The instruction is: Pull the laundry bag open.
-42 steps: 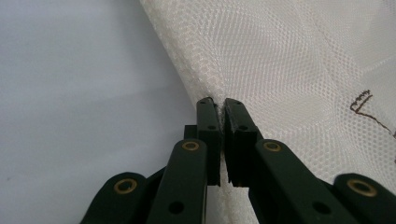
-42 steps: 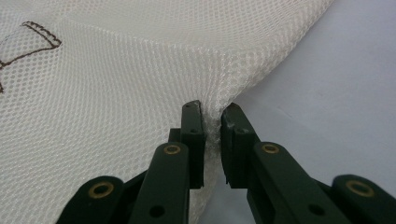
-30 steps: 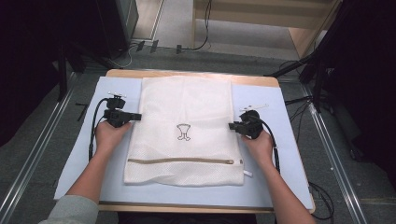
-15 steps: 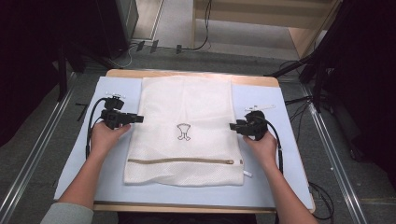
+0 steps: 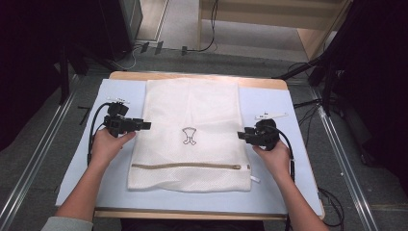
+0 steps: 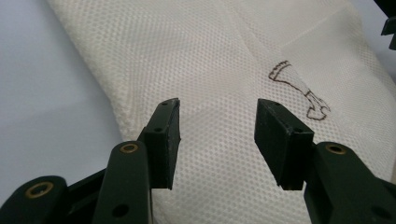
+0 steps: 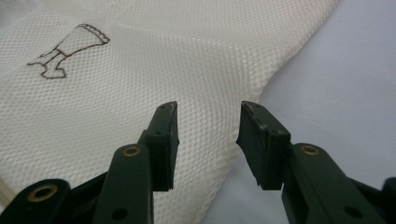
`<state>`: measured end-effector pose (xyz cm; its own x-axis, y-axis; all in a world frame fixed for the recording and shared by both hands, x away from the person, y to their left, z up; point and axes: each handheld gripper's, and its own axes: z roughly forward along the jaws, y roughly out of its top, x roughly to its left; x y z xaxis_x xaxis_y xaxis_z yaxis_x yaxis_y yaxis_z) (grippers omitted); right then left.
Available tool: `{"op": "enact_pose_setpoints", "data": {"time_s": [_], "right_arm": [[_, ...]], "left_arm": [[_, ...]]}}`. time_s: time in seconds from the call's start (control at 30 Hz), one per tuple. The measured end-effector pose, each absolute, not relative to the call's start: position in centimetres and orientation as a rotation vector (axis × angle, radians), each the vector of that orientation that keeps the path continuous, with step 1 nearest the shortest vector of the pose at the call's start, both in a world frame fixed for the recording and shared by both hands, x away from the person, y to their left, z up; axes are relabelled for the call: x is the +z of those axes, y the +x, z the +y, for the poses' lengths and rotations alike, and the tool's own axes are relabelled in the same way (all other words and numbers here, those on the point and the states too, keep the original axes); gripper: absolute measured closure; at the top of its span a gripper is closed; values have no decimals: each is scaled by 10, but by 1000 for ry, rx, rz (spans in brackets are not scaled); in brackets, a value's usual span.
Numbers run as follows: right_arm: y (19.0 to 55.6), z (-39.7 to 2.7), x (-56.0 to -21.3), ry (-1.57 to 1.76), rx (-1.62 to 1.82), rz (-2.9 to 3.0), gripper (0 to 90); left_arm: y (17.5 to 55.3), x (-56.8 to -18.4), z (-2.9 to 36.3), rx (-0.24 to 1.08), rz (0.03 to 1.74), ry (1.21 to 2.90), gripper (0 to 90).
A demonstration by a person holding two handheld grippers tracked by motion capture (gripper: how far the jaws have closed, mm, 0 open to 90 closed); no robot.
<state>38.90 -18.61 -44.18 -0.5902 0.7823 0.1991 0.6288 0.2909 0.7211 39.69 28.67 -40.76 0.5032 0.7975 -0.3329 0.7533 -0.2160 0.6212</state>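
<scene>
A white mesh laundry bag (image 5: 191, 130) lies flat on the pale blue mat, with a small brown emblem (image 5: 189, 135) in its middle and a tan zipper (image 5: 185, 166) near the front. My left gripper (image 5: 146, 125) hovers over the bag's left edge. Its jaws have just been opening and stand apart above the mesh (image 6: 219, 154), holding nothing. My right gripper (image 5: 242, 135) hovers at the bag's right edge. Its jaws have opened too, with the mesh edge (image 7: 205, 140) below them and no pad pressing on it.
The pale blue mat (image 5: 115, 166) covers a wooden table (image 5: 192, 77). Cables trail from both grippers over the mat's sides. Metal rails (image 5: 29, 178) run along the floor on both sides, and dark equipment stands at the far left and right.
Both grippers have let go of the bag's side edges and lifted slightly, their jaws now apart. The bag lies flat as before.
</scene>
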Motion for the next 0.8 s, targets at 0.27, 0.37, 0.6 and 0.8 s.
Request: {"op": "enact_pose_setpoints", "data": {"time_s": [0.27, 0.37, 0.6, 0.8], "right_arm": [[370, -185, -437, 1251, 1219, 2380, 595], [365, -186, -436, 1239, 1231, 2388, 594], [348, -185, -436, 1200, 1256, 2424, 594], [336, -184, -436, 1181, 1251, 2458, 634]], "left_arm": [[386, -407, 276, 90, 1207, 2030, 469], [383, -406, 272, 77, 1206, 2037, 459], [373, -403, 259, 59, 1130, 2050, 438], [368, -400, 249, 62, 1090, 2059, 445]]}}
